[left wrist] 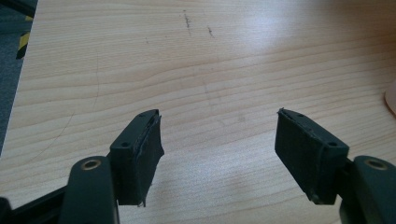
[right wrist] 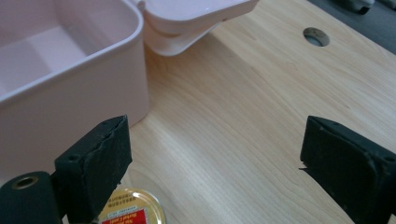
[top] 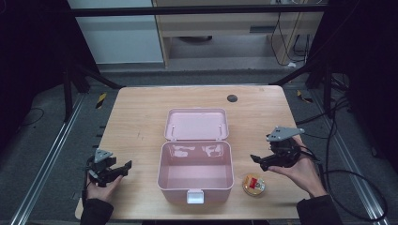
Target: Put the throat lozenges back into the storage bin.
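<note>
A pink plastic box (top: pixel 195 186) sits open mid-table, its lid (top: pixel 197 123) laid back behind it and a white latch (top: pixel 195 196) at the front; the inside looks empty. A small round tin with a gold rim and red label (top: pixel 254 184) lies on the table just right of the box. My right gripper (top: pixel 258 160) hovers open above and right of the tin; in the right gripper view the tin (right wrist: pixel 133 209) peeks out by the left jaw, the box wall (right wrist: pixel 70 98) beyond. My left gripper (top: pixel 126 167) is open over bare wood, left of the box.
The wooden table (top: pixel 136 122) has a dark cable hole (top: pixel 232 98) near its far edge. Cables trail on the floor at the right. Metal rails run along both sides of the table.
</note>
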`<state>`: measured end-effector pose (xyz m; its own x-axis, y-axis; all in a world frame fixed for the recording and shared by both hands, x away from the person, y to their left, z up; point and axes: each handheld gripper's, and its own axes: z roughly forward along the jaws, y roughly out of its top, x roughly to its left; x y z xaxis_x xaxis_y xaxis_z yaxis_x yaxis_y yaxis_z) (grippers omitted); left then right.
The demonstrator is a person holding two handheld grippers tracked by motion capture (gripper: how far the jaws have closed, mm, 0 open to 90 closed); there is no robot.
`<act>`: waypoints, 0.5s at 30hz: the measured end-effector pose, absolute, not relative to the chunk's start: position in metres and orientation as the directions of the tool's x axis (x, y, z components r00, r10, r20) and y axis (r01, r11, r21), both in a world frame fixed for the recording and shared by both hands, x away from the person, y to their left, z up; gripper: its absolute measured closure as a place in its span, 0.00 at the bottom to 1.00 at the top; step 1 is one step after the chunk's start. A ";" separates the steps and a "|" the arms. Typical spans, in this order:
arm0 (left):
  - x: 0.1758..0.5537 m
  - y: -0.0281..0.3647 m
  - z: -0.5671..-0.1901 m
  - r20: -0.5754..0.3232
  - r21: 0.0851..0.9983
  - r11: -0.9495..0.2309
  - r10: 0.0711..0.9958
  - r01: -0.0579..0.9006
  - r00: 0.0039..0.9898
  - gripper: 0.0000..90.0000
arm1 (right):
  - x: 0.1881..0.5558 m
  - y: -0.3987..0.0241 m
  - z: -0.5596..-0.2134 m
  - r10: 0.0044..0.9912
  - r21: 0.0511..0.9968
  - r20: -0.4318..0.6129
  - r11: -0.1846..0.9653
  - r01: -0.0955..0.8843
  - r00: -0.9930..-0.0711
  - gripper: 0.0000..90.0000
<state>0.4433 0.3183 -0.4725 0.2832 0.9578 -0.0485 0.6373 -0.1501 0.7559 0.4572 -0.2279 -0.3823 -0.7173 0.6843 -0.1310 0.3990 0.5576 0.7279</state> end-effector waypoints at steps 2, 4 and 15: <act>0.443 0.318 -0.473 -0.047 0.754 -0.154 0.957 0.639 0.286 0.34 | 0.457 -0.225 -0.381 0.661 0.708 -0.142 0.588 0.390 -0.737 0.10; 0.444 0.319 -0.473 -0.044 0.752 -0.159 0.956 0.640 0.289 0.34 | 0.456 -0.222 -0.381 0.632 0.686 -0.152 0.621 0.379 -0.760 0.10; 0.444 0.317 -0.473 -0.040 0.750 -0.168 0.954 0.640 0.298 0.34 | 0.454 -0.209 -0.389 0.510 0.561 -0.169 0.753 0.343 -0.843 0.09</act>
